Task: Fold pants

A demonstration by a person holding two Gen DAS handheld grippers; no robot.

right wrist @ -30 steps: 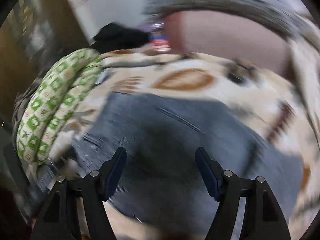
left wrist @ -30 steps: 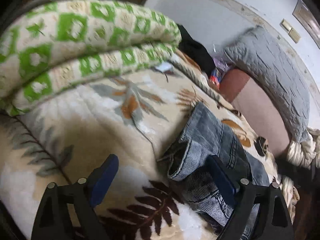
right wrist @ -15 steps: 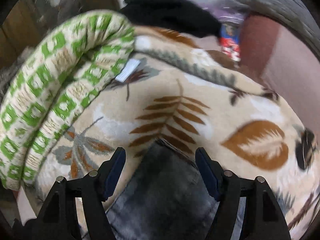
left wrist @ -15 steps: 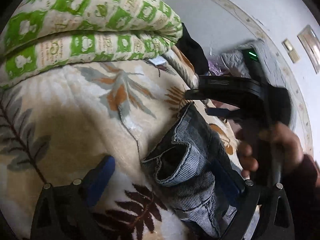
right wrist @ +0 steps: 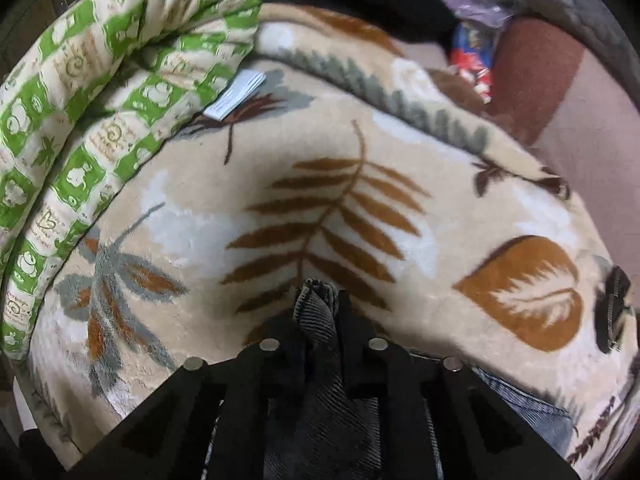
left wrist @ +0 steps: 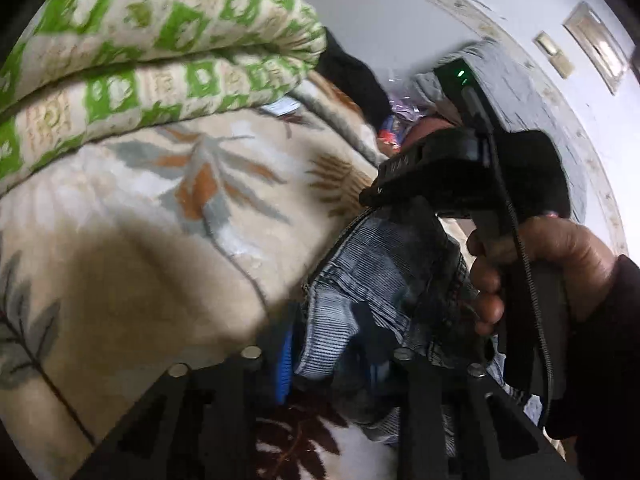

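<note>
Here both tools are clenched on the blue corduroy pants (left wrist: 384,280) lying on the leaf-patterned blanket (right wrist: 360,184).

Nearest, the left tool (left wrist: 332,360) pinches a bunched edge of the pants, while the right tool (right wrist: 318,312) nips a raised fold of the same cloth; the person's right hand (left wrist: 540,268) grips its handle just over the pants. Beyond the pants, the blanket spreads out, and at its far left edge rests a rolled green-and-cream quilt (right wrist: 92,120). A white tag (right wrist: 236,94) pokes out beside the quilt.
</note>
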